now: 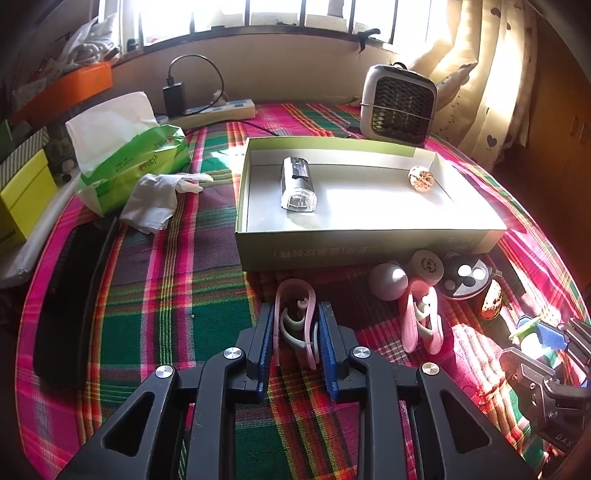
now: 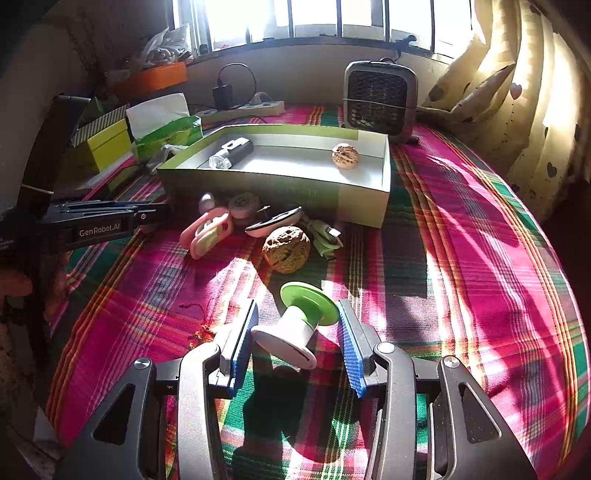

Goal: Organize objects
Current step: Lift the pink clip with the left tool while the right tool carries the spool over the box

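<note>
Box (image 1: 369,243) sits mid-bed on the plaid cloth (image 1: 166,277) with a flashlight (image 1: 298,184) and walnut (image 1: 422,178) inside. Left gripper (image 1: 296,325) is squeezing a pink clip (image 1: 295,317); right gripper (image 2: 297,332) is wide open around a green-white spool (image 2: 299,321), not gripping.

Ahead of my hand-held gripper, sunlight is pouring through a barred window (image 1: 258,14) and glaring white. Below it a beige wall (image 1: 288,62) is curving along the far edge of the bed, whose plaid cover (image 2: 480,240) in pink, green and red is catching bright patches and long shadows. To my right a cream curtain (image 2: 524,92) printed with dark hearts is hanging and glowing in the light. Far right, brown wooden furniture (image 1: 561,110) is sitting in shade.
</note>
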`<action>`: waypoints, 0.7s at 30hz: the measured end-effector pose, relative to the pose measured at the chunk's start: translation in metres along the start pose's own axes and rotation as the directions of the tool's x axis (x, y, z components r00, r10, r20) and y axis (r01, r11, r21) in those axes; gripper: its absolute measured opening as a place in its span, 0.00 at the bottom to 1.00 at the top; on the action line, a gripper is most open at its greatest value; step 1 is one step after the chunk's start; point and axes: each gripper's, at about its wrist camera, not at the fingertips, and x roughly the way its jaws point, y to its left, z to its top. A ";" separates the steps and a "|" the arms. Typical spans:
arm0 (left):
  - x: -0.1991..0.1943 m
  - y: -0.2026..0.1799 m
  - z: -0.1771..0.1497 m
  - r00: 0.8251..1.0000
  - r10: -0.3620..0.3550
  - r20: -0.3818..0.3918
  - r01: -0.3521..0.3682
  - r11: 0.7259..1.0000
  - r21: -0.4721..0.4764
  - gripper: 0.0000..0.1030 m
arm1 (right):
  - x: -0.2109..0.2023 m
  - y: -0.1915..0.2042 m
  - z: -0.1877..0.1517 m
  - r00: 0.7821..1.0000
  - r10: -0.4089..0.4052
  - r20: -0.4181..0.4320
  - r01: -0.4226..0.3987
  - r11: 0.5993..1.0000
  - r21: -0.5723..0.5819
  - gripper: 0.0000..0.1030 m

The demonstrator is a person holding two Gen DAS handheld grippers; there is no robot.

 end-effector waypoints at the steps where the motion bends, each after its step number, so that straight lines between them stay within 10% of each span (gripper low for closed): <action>1: -0.001 -0.001 0.000 1.000 -0.003 0.002 0.003 1.000 0.003 0.20 | -0.001 0.000 0.001 1.000 0.002 0.001 -0.002 1.000 -0.001 0.43; 21: -0.030 -0.016 0.015 0.998 -0.039 0.059 0.037 0.999 0.030 0.20 | -0.016 -0.002 0.031 0.997 0.042 0.066 -0.042 0.999 0.004 0.43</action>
